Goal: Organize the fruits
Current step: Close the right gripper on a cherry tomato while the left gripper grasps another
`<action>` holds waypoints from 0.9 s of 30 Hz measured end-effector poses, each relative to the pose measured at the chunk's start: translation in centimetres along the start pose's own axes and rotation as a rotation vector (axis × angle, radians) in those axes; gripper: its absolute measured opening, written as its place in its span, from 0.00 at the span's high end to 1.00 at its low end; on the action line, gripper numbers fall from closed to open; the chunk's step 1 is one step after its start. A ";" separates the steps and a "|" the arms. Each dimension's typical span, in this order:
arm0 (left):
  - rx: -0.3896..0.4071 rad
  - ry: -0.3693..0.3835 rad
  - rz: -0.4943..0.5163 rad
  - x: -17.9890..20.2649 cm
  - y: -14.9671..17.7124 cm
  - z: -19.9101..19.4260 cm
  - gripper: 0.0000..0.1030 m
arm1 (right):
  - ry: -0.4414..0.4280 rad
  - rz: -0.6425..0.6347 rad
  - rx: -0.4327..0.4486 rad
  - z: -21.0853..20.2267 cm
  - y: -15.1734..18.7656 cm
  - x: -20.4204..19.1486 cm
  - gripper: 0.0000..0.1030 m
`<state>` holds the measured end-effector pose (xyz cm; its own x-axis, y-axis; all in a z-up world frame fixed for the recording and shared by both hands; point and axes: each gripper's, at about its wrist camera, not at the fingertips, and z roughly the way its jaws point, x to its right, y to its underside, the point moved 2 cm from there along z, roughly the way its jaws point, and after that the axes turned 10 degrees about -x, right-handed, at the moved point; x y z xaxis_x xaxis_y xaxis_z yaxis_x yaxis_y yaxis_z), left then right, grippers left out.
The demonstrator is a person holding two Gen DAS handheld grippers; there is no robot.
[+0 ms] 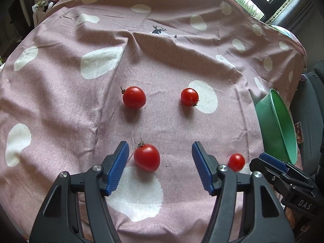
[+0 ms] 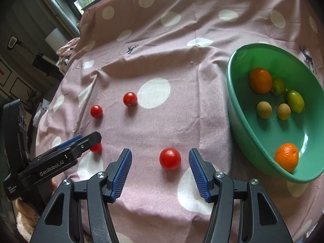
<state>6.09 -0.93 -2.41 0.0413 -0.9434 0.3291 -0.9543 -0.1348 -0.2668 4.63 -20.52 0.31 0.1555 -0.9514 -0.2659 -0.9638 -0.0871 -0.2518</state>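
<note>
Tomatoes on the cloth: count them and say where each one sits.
4. One lies between the right claw fingers, one between the left claw fingers, and two lie farther back. None shows in the green bowl.

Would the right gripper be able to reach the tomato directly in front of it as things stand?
Probably yes. The right gripper is open, and the tomato lies on the cloth just ahead between its fingers, with nothing between them; the left gripper sits off to the side.
</note>
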 end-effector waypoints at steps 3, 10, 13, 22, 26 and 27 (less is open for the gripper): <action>-0.015 -0.016 0.001 0.0 0.1 0.5 0.45 | 0.005 0.005 -0.019 0.7 -0.1 0.1 0.43; -0.053 -0.027 -0.016 -0.2 0.2 1.2 0.52 | 0.009 0.018 -0.059 2.0 -0.1 0.7 0.48; -0.066 -0.039 -0.014 -0.3 0.3 1.3 0.56 | 0.012 0.023 -0.074 2.6 -0.2 0.8 0.51; -0.062 -0.056 -0.027 -0.7 0.2 1.3 0.73 | 0.037 0.013 -0.097 3.7 -0.1 0.5 0.63; -0.060 -0.059 -0.027 -0.8 0.3 1.3 0.73 | 0.050 0.003 -0.102 4.1 -0.1 0.3 0.68; -0.058 -0.061 -0.025 -0.7 0.3 1.3 0.73 | 0.051 0.001 -0.104 4.2 -0.1 0.3 0.70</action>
<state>6.14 -0.67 -3.89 0.0820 -0.9570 0.2784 -0.9683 -0.1426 -0.2052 5.70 -19.56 -3.68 0.1460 -0.9651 -0.2173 -0.9816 -0.1140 -0.1531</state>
